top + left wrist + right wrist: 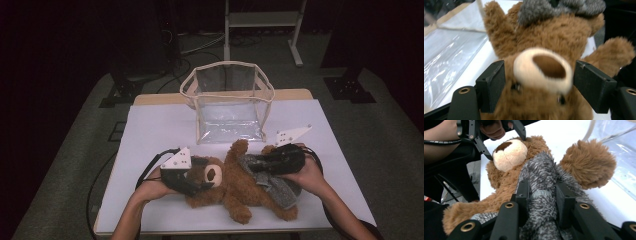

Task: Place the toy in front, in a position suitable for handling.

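A brown teddy bear (235,192) lies on its back on the white table, head toward the left. My left gripper (202,180) has a jaw on each side of the bear's head (541,67), and both pads touch the fur beside the pale muzzle. A grey fuzzy cloth (277,189) is draped over the bear's belly. My right gripper (260,165) is shut on a bunched fold of that cloth (541,172). The right gripper view also shows the left gripper (507,147) straddling the head.
A clear plastic bag with a cream rim (227,100) stands open just behind the bear, mid-table. The white table top (160,130) has bare room on the left and right. A metal stand (262,25) and dark floor lie beyond the far edge.
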Available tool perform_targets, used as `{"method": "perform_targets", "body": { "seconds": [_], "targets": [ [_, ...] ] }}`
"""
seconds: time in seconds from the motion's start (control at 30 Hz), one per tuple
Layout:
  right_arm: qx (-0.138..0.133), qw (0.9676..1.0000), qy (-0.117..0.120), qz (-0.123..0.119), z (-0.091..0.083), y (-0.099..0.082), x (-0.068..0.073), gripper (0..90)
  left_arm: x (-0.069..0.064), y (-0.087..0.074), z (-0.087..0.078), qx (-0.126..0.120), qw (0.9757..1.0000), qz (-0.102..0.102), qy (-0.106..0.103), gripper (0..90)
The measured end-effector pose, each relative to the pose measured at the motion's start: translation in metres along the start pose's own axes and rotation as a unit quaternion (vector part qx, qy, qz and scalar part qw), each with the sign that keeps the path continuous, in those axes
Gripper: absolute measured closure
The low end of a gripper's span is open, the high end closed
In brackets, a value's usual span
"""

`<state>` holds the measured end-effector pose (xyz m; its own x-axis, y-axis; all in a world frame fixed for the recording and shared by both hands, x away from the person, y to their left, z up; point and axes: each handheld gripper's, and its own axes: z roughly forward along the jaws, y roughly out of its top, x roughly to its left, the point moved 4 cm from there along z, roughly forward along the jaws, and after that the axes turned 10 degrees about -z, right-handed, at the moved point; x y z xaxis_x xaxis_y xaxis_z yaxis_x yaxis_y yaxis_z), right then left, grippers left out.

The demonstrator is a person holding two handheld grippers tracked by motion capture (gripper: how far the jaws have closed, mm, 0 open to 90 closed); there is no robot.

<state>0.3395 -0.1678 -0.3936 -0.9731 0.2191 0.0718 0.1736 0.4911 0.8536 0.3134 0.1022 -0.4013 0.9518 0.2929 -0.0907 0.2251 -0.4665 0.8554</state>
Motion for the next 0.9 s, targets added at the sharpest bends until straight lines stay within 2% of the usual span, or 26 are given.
{"method": "perform_targets", "body": {
  "seconds": [0.1, 0.27, 0.4, 0.5, 0.53, 0.73, 0.8, 0.9],
  "targets": [
    [0.006, 0.9999, 0.0, -0.015, 0.0, 0.002, 0.009, 67.8, -0.003, -0.002, 0.006, 0.023, 0.9996, 0.016, -0.004, 32.8],
    [0.008, 0.9998, -0.006, -0.02, -0.004, 0.007, 0.006, 68.0, -0.004, -0.004, 0.006, 0.025, 0.9996, 0.014, -0.003, 34.7],
    [0.008, 0.9997, -0.014, -0.021, -0.004, 0.013, 0.001, 68.0, -0.006, -0.005, 0.006, 0.029, 0.9993, 0.021, -0.005, 34.9],
    [0.011, 0.9996, -0.011, -0.023, -0.001, 0.016, -0.001, 68.0, -0.006, -0.004, 0.005, 0.031, 0.9992, 0.023, -0.005, 34.7],
    [0.022, 0.9993, -0.01, -0.028, 0.005, 0.014, 0.001, 67.9, -0.006, -0.004, 0.004, 0.031, 0.9992, 0.024, -0.005, 34.3],
    [0.02, 0.9994, -0.006, -0.027, 0.008, 0.009, 0.005, 67.8, -0.006, 0.002, 0.001, 0.019, 0.9995, 0.025, -0.007, 34.2],
    [0.017, 0.9996, -0.001, -0.024, 0.008, 0.007, 0.007, 67.8, -0.007, 0.006, -0.002, 0.0, 0.9998, 0.015, -0.013, 34.2],
    [0.015, 0.9995, 0.007, -0.026, 0.009, 0.006, 0.01, 67.8, -0.005, 0.008, -0.004, -0.014, 0.9998, 0.005, -0.014, 34.8]
  ]
}}
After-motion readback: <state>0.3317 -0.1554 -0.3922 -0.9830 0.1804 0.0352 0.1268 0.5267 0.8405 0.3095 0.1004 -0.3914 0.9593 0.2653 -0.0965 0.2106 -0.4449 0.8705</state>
